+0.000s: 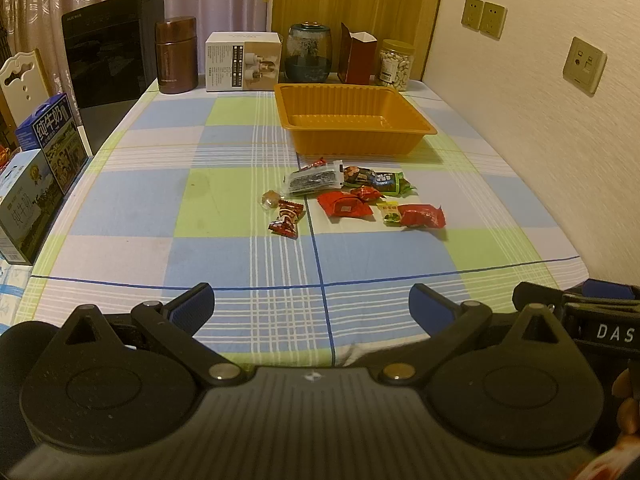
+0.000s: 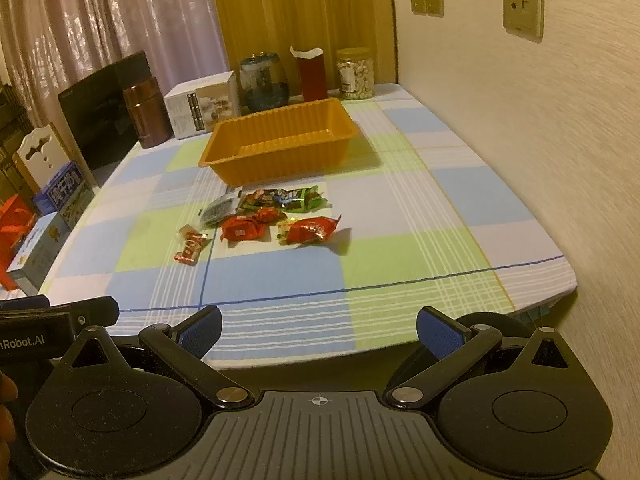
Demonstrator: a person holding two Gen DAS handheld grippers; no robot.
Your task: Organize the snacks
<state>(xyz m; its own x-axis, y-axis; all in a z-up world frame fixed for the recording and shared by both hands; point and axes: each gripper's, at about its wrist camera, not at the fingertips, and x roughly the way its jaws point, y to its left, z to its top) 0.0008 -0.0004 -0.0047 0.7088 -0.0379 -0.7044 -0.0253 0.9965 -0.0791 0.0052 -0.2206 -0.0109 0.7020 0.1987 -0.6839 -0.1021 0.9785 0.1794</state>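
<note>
An empty orange plastic tray (image 1: 416, 118) (image 2: 216, 148) stands mid-table. Just in front of it lie several wrapped snacks: a dark packet (image 1: 312, 181) (image 2: 218, 210), a green packet (image 1: 390, 182) (image 2: 304, 198), red packets (image 1: 344, 206) (image 2: 240, 230) (image 1: 422, 216) (image 2: 312, 230) and small red candies (image 1: 286, 218) (image 2: 190, 248). My left gripper (image 1: 312, 306) is open and empty above the table's near edge, well short of the snacks. My right gripper (image 2: 319, 330) is open and empty at the near edge, to the right of the left one.
The checked tablecloth (image 1: 224, 216) covers the table. Along the back stand a brown flask (image 1: 176, 54), a white box (image 1: 242, 62), a glass jar (image 1: 309, 54), a red carton (image 1: 356, 58) and a nut jar (image 1: 394, 64). Milk boxes (image 1: 56, 140) line the left edge. A wall (image 2: 520, 140) runs on the right.
</note>
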